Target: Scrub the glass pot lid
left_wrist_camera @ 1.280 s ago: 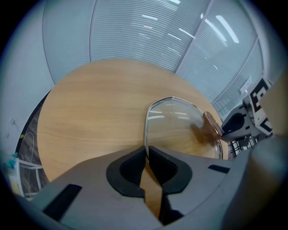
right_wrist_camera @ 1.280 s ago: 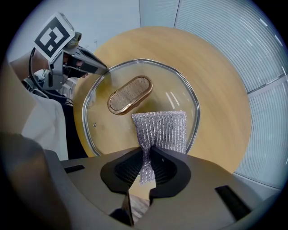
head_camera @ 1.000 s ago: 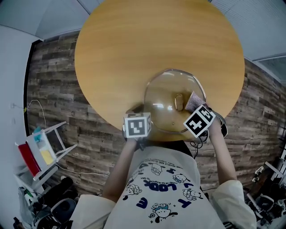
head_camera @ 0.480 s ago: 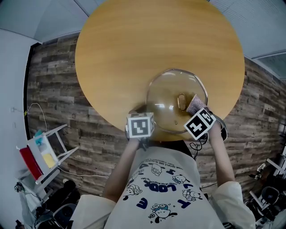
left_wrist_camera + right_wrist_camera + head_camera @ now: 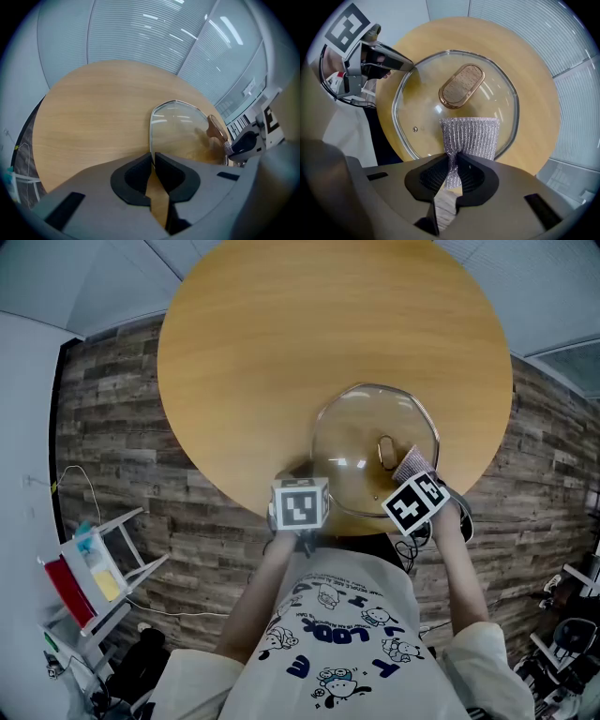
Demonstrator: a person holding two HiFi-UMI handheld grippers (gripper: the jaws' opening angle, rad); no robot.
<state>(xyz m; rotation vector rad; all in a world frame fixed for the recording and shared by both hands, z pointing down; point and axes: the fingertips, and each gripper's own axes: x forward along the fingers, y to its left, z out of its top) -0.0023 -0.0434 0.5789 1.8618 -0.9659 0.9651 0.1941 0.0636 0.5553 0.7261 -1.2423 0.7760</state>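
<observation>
At the near edge of a round, light wooden table (image 5: pixel 309 343), the left gripper (image 5: pixel 153 159) has its jaws closed tight on the metal rim of a round glass pot lid (image 5: pixel 180 126), apparently steadying it. The lid lies flat on the tabletop, dome up, close to the person. An oval, copper-rimmed wooden handle (image 5: pixel 461 86) sits at its centre. To the right, the right gripper (image 5: pixel 453 164) pinches a silver woven-mesh scouring pad (image 5: pixel 471 136), whose free end rests on the glass just on the near side of the handle. The scrubbing looks to be in progress rather than finished. The pad covers only one patch of the near right part of the lid. The glass shows no suds, streaks or obvious grime, so how much has been cleaned cannot be told, and the far half presumably remains.
</observation>
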